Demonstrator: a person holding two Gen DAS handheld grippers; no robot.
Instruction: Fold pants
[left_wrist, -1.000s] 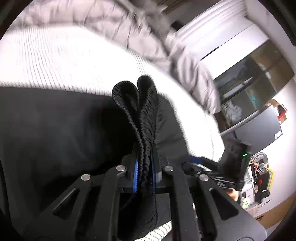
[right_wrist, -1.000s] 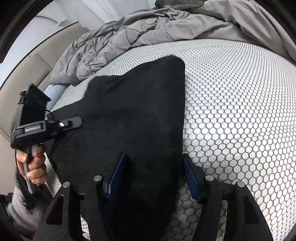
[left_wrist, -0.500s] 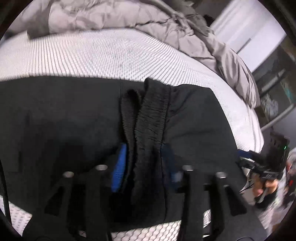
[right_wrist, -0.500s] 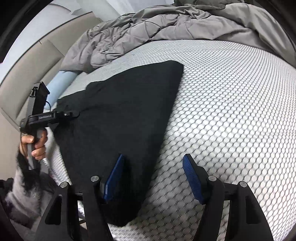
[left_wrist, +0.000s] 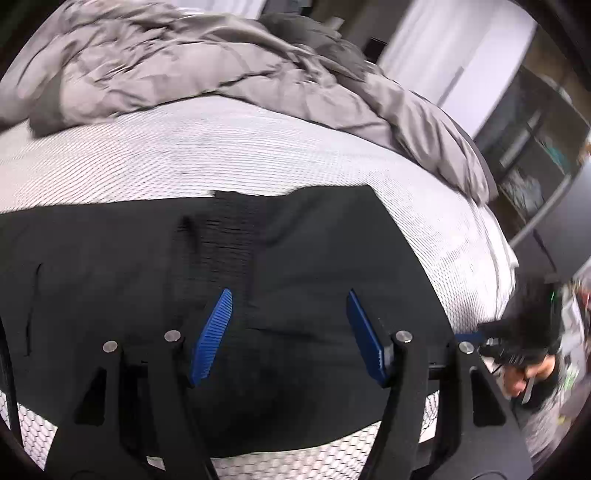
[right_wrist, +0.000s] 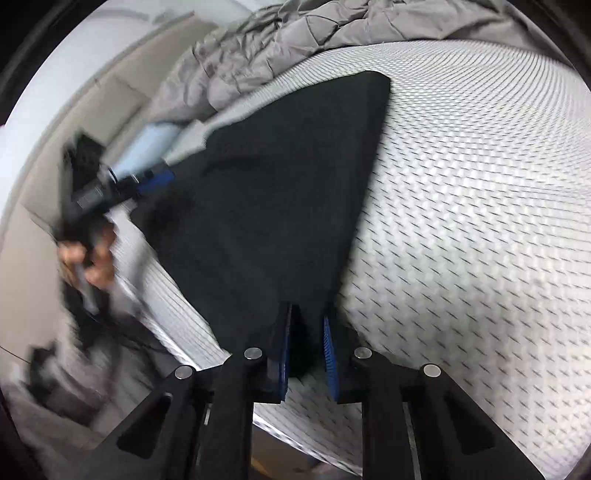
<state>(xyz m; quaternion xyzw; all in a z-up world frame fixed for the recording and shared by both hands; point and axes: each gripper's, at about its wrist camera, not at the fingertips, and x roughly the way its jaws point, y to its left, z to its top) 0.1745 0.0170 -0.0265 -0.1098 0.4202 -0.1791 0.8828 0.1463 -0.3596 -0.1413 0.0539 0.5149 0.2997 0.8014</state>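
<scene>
The black pants (left_wrist: 314, 258) lie flat on the white mesh mattress (left_wrist: 221, 147), with the ribbed waistband (left_wrist: 225, 236) near the far edge. My left gripper (left_wrist: 290, 314) is open and empty just above the pants. In the right wrist view the pants (right_wrist: 280, 192) spread away from me as a dark wedge. My right gripper (right_wrist: 306, 328) is shut on the near corner of the pants at the mattress edge. The left gripper also shows in the right wrist view (right_wrist: 147, 181), at the far left edge of the pants.
A crumpled grey duvet (left_wrist: 221, 66) lies along the far side of the mattress and also shows in the right wrist view (right_wrist: 295, 33). A beige headboard (right_wrist: 85, 122) stands at the left. Shelves and a dark cabinet (left_wrist: 535, 166) stand at the right.
My left gripper has opened and let go of the waistband, which now lies flat. My right gripper has drawn back to the near corner of the pants and closed on it.
</scene>
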